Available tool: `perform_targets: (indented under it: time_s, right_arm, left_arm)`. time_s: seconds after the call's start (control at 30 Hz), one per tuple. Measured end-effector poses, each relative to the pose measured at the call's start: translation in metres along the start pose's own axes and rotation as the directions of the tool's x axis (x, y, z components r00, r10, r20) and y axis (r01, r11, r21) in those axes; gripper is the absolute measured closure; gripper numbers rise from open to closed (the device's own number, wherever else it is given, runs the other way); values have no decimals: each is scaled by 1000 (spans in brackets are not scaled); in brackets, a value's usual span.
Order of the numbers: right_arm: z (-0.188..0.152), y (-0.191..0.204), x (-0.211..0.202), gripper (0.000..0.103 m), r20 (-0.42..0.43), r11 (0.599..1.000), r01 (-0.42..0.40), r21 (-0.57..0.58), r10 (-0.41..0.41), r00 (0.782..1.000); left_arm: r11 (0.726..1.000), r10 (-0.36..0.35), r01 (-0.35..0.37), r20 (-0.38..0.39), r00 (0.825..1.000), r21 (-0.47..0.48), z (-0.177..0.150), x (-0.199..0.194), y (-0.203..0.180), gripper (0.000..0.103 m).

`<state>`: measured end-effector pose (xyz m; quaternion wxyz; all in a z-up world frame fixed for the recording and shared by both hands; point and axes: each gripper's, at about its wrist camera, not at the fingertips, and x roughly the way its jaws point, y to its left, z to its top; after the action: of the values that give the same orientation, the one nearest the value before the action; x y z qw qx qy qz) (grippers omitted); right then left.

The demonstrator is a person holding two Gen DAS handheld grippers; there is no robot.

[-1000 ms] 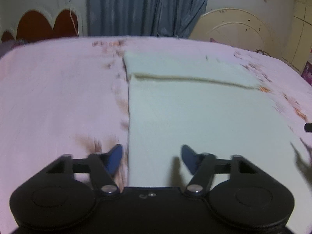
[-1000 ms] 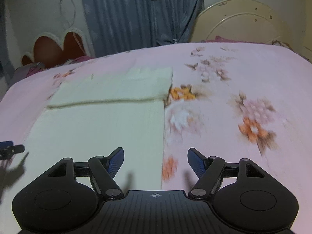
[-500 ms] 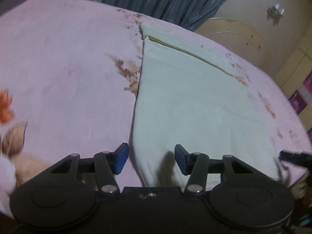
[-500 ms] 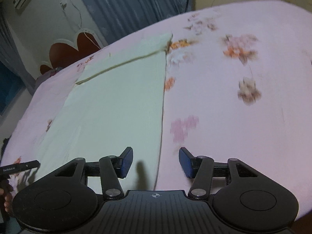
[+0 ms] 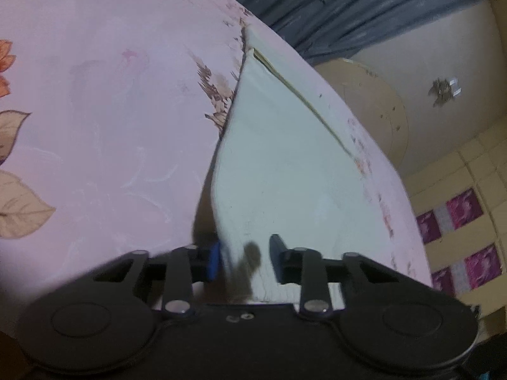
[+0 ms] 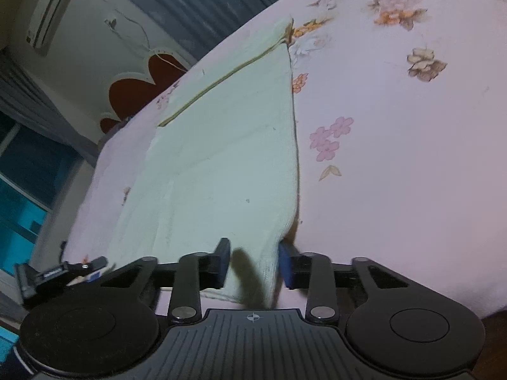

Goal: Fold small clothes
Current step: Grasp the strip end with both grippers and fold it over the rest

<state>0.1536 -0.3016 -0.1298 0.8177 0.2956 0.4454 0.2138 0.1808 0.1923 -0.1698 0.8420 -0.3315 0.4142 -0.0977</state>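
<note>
Lying flat on the bed (image 5: pixel 95 101), the pale cloth (image 5: pixel 285 174) has its near corners between both closing grippers, left gripper (image 5: pixel 245 261) and right gripper (image 6: pixel 253 261), pads not yet pressing

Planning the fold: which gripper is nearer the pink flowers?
Right. Both are closing on the cloth's near corners: right gripper at the corner beside the pink flowers, left gripper across the cloth.

Cloth (image 5: pixel 285 171) flat on bed (image 5: pixel 111 110); curtain (image 5: pixel 348 3) behind bed.

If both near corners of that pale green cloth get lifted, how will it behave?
The cloth is probably floppy: its near right corner already curls up off the bedsheet. It looks thin, so likely light. Held at both corners, its middle would likely sag.
</note>
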Motion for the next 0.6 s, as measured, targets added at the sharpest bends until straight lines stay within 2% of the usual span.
perform_targets:
  time_s: [0.03,0.07,0.1,0.13,0.17,0.2,0.23,0.27,0.3,0.4,0.6]
  right_arm:
    - [1,1,0,80,-1,1000,-3,-6,3,1000]
    - [3,2,-3,102,10,1000,-19,-6,19,1000]
    - [5,3,-12,102,50,998,-56,-1,56,997]
    - [7,5,-21,102,90,996,-84,-7,85,992]
    - [9,7,-27,102,119,996,-93,-20,94,988]
    - [11,8,-26,102,110,997,-57,-45,62,992]
    - [14,7,-19,102,71,998,-6,-68,11,997]
    - [16,5,-9,102,25,996,44,-78,-42,999]
    - [17,3,-7,101,17,996,50,-75,-49,999]
    - [29,8,-24,102,105,998,-25,-52,31,994]
    - [80,49,-32,102,206,985,-12,-173,49,977]
  left_arm:
    - [1000,15,-16,9,1000,24,-1,-1,-6,99]
    - [999,-6,5,38,999,38,-3,-7,-9,99]
    - [998,-40,36,76,996,53,-6,-14,-13,99]
    - [998,-36,29,101,994,61,-7,-17,-15,99]
    - [997,5,-12,93,996,71,-8,-14,-14,99]
    - [994,61,-67,68,996,91,-9,-7,-13,99]
    - [993,83,-86,42,996,78,-9,1,-9,99]
    - [997,59,-61,56,997,49,-8,-1,-7,99]
    - [999,34,-37,77,996,38,-6,-4,-9,99]
    - [999,-26,21,150,988,33,5,-16,-19,99]
    - [996,-84,73,225,971,57,50,-11,-50,99]
